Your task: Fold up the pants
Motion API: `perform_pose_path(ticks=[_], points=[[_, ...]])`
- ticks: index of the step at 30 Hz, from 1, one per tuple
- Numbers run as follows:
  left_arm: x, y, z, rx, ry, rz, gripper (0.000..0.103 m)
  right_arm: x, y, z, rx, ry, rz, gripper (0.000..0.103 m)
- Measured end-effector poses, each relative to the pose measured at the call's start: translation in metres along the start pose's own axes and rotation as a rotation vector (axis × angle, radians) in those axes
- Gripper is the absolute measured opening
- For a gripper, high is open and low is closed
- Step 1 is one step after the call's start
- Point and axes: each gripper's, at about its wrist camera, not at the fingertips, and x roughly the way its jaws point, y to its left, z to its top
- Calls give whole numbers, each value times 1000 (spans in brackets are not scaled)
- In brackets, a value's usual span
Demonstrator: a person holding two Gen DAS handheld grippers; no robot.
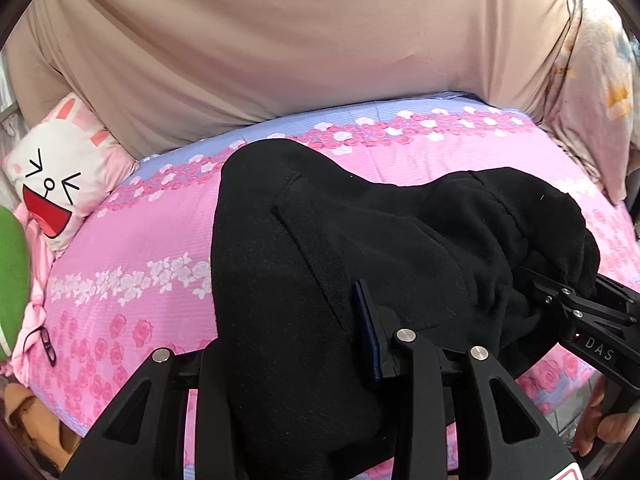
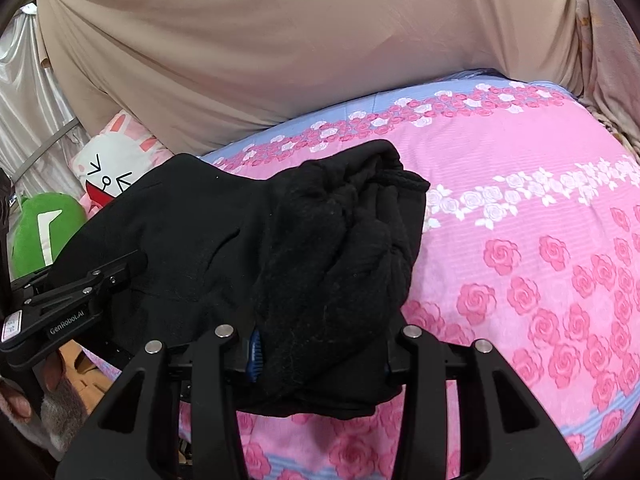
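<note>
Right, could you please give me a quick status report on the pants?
Left gripper and right gripper both clamped on the black pants. Pants bunched on the pink floral bedspread, fold unfinished. Rabbit pillow off to the side, nothing blocking.

The pants (image 1: 320, 240) in my tongs are matt black fleece, fuzzy and linty. My left tongs (image 1: 288, 344) are matt black plastic with shiny metal pins. The bed (image 2: 520, 200) wears smooth, finely ribbed printed cotton.
</note>
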Motion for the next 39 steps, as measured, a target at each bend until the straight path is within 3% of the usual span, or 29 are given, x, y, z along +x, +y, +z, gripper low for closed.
perform_pose_path(ticks=[9,13,16,24,33,37,39], points=[[18,-4,12,20,19,26,32,19,-8,13,12,15,6,39],[17,-6,21,33,1,19,32,13,-6,24,-4,-25,-7,39],[8,-2,34,35,-49,-10,32,-1,-2,38,-34,-88,-16,39],[-48,22,88,31,-303,-122,33,-58,19,104,-146,-317,8,39],[-100,67,162,-11,-547,-235,34,-104,45,194,-244,-544,113,39],[-96,88,185,-47,-587,-305,42,-90,35,227,-214,-543,168,50],[-70,94,197,-81,-557,-332,61,-51,15,244,-156,-464,180,64]])
